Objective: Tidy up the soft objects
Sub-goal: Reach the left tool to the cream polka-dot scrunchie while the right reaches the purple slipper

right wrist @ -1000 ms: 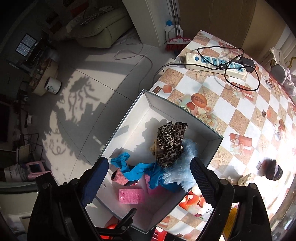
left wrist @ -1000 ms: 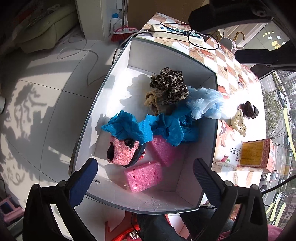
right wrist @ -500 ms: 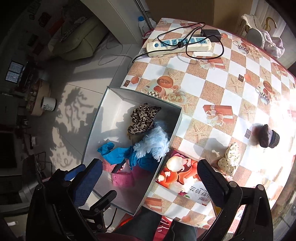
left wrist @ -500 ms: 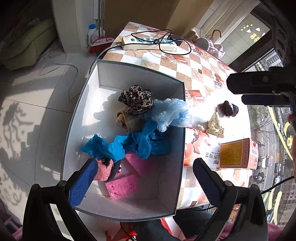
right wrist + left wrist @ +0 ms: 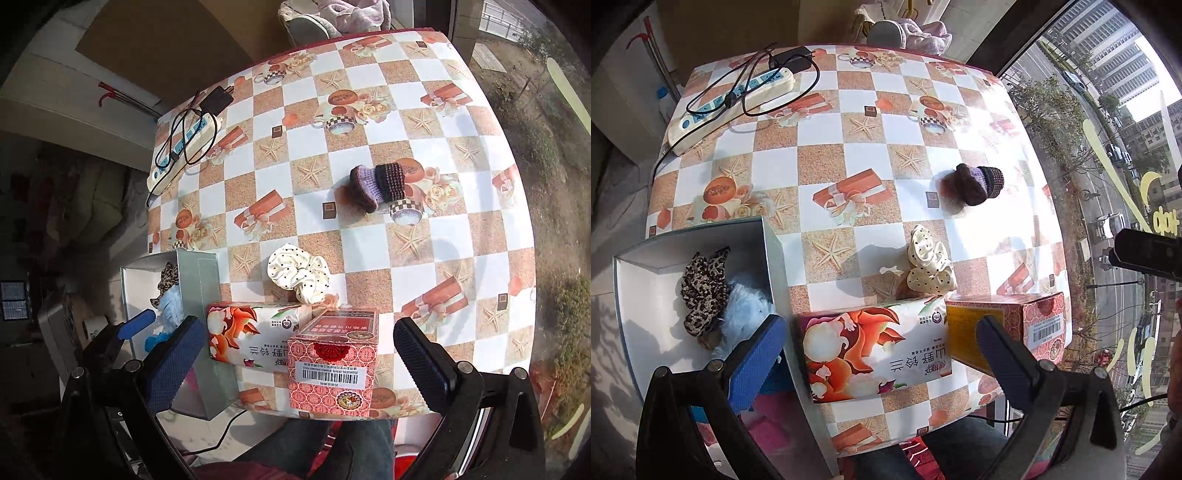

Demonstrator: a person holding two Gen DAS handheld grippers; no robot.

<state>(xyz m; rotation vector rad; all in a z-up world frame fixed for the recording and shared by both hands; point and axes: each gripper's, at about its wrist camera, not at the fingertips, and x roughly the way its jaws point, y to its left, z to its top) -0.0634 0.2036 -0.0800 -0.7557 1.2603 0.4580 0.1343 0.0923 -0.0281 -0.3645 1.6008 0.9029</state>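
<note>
A white box (image 5: 642, 291) at the table's left edge holds a leopard scrunchie (image 5: 701, 291), pale blue fluff (image 5: 742, 314), blue cloth and pink sponges (image 5: 768, 432). A cream dotted scrunchie (image 5: 929, 266) (image 5: 299, 275) and a small purple-brown knitted shoe (image 5: 977, 181) (image 5: 376, 182) lie on the checked table. My left gripper (image 5: 879, 369) is open and empty, high above the box corner and tissue pack. My right gripper (image 5: 295, 365) is open and empty above the table's near edge; the left gripper's blue pad (image 5: 136, 325) shows beside the box.
A floral tissue pack (image 5: 875, 354) (image 5: 255, 336) and a red carton (image 5: 1008, 328) (image 5: 332, 365) stand at the near edge. A power strip with black cables (image 5: 735, 99) (image 5: 184, 147) lies at the far left. A window is on the right.
Both grippers have swung right, from above the box to above the table. The two loose soft items, tissue pack and carton now fill the middle of both views. Both stay open.
</note>
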